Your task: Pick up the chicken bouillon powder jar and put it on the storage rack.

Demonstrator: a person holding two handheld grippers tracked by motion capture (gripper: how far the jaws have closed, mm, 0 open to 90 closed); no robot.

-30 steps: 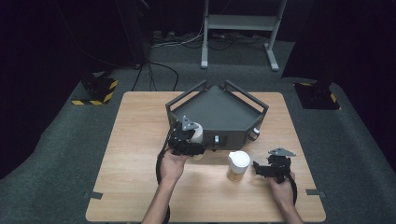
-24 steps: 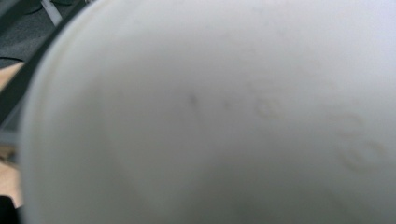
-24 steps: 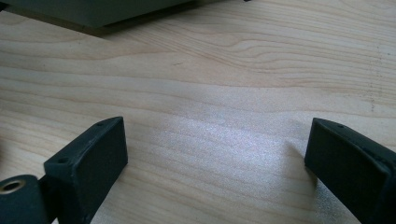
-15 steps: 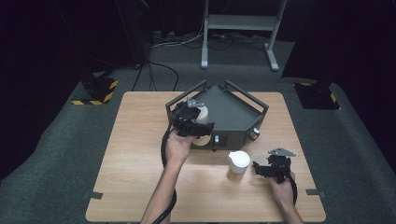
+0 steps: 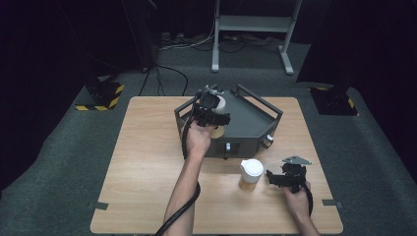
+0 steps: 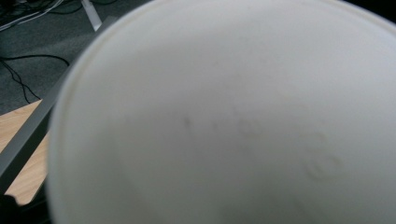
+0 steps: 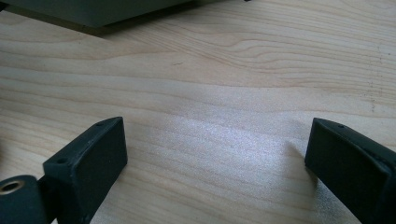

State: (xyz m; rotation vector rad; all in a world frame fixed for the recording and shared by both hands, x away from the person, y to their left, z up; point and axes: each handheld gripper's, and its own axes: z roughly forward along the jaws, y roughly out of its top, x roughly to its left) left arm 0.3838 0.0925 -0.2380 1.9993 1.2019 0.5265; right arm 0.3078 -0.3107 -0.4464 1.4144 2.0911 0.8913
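Observation:
My left gripper (image 5: 212,118) is raised over the left part of a dark grey box (image 5: 255,129) and is shut on a paper cup (image 5: 220,104) with a white lid. That cup's white lid (image 6: 224,121) sits right in front of the left gripper view, blurred and very close. A second paper cup (image 5: 251,174), white-lidded with a tan body, stands upright on the wooden table (image 5: 147,167) in front of the box. My right gripper (image 5: 275,178) rests low to the right of it, apart from it. Its jaws stand open over bare wood (image 7: 217,154), nothing between them.
The grey box has raised rails (image 5: 259,102) along its sides and knobs on its front face (image 5: 267,141). One of its rails (image 6: 28,135) crosses the left gripper view. Beyond the table lie floor cables (image 5: 167,73), a metal stand (image 5: 251,29) and hazard-striped bases (image 5: 101,96).
The left hand has lifted the cup from the table in front of the box's left corner and carried it away from the person, up over the box. The right hand has kept still.

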